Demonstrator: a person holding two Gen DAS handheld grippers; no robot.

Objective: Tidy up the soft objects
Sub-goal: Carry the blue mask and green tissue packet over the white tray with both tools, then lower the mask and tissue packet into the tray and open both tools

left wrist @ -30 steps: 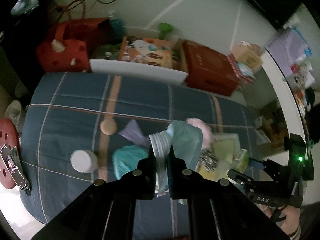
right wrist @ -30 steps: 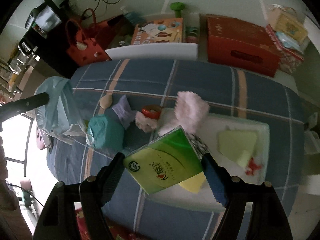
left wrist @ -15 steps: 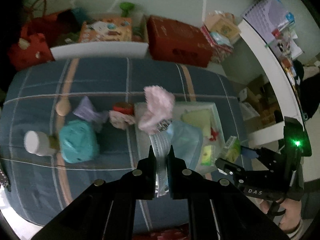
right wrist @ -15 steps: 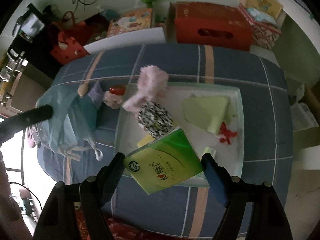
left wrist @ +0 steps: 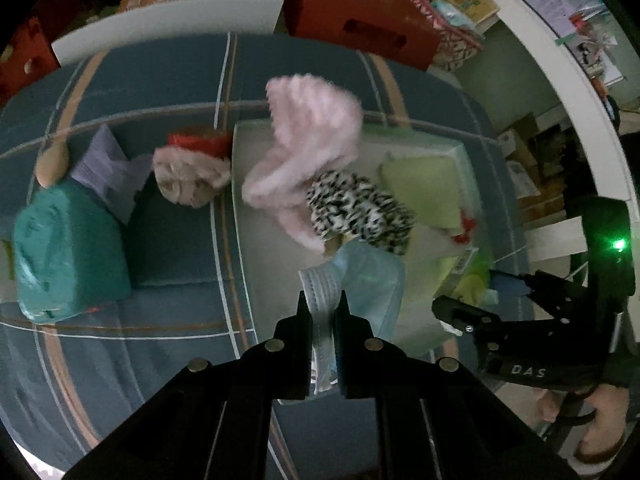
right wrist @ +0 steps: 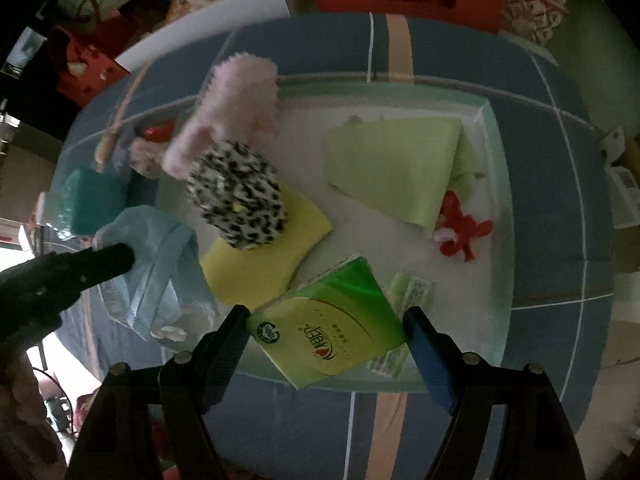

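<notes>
Over the white tray (right wrist: pixel 494 152) we found both loads newly arrived: left gripper (left wrist: pixel 323 306) clamping blue masks (left wrist: pixel 370 280); right gripper (right wrist: pixel 326 322) gripping tissue pack (right wrist: pixel 332 328); release seemed imminent.

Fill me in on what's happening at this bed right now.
A person with a gripper in each hand is sorting soft things into a pale tray on the blue plaid bed. The left gripper is shut on a light blue bag, the right gripper on a green tissue pack, both over the tray's near side. A pink fluffy piece, a leopard-print ball and cloths already lie in it. A teal pack remains outside.
</notes>
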